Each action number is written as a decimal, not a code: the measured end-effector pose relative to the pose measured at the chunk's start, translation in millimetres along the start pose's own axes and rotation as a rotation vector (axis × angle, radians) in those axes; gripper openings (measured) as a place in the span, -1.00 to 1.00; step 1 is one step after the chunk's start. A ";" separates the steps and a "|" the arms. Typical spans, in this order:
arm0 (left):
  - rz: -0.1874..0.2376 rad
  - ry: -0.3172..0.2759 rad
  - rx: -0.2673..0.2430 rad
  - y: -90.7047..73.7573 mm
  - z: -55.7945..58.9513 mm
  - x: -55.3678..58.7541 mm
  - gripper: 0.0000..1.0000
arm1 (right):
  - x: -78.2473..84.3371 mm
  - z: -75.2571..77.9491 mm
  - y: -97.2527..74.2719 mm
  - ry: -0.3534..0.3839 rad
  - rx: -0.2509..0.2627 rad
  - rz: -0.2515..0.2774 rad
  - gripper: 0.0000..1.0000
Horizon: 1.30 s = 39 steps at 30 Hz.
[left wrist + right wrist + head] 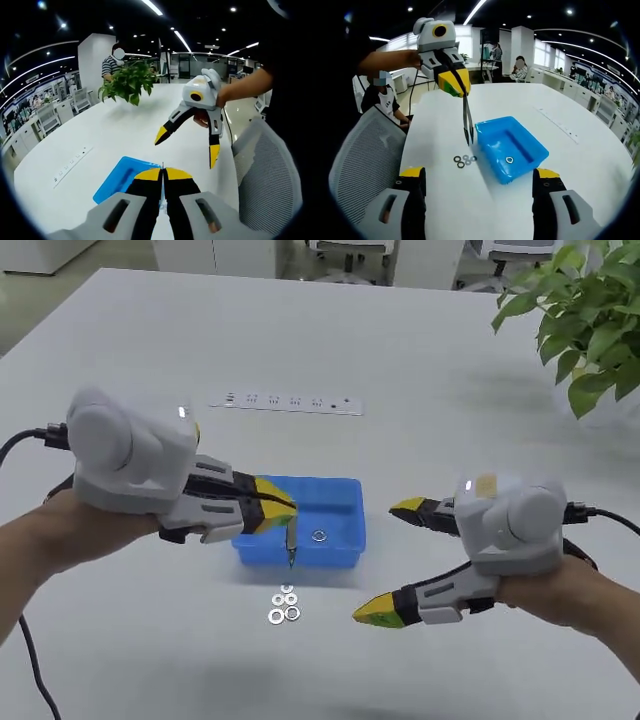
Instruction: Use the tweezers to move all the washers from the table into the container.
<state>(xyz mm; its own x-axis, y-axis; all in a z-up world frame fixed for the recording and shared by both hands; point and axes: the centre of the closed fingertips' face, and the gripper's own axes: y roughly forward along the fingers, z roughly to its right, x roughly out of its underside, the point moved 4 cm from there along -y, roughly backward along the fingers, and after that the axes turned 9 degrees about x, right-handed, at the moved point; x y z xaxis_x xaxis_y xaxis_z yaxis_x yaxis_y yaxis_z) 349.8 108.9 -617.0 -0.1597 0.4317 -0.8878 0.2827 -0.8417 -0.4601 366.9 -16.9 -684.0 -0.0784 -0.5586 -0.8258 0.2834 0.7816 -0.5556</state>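
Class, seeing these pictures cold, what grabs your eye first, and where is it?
The bright blue rectangular plastic tray in the middle of the white table stands out, one silver metal ring washer lying inside. Before it sits a cluster of matching washers, and thin metal tweezers, clamped in the left tongs, point down close by, while the right tongs gape open to the tray's right.

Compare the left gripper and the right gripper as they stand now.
The left gripper is shut on the tweezers; the right gripper is wide open and holds nothing. The left gripper comes at the blue container from its left; the right gripper sits to its right. Both have yellow-tipped black jaws.
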 end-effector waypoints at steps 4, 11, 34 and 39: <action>0.001 -0.003 0.009 2.1 5.4 4.6 -0.89 | 1.7 -6.0 1.8 0.007 -0.004 -0.001 0.85; 0.002 -0.001 0.020 7.3 12.6 10.7 -0.89 | 3.6 -11.9 3.3 0.014 0.001 0.012 0.99; -0.005 -0.019 0.036 14.8 22.1 33.4 -0.89 | 17.3 -30.2 12.3 0.019 -0.046 -0.029 1.00; -0.005 -0.027 0.040 16.9 23.9 37.4 -0.89 | 19.6 -34.2 14.0 0.018 -0.059 -0.040 0.99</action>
<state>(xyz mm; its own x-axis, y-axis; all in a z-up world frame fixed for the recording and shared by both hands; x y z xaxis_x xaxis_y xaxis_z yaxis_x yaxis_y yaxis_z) 326.0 103.1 -657.7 -0.1868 0.4269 -0.8848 0.2443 -0.8521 -0.4628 336.6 -7.4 -711.2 -0.1060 -0.5848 -0.8042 0.2231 0.7742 -0.5923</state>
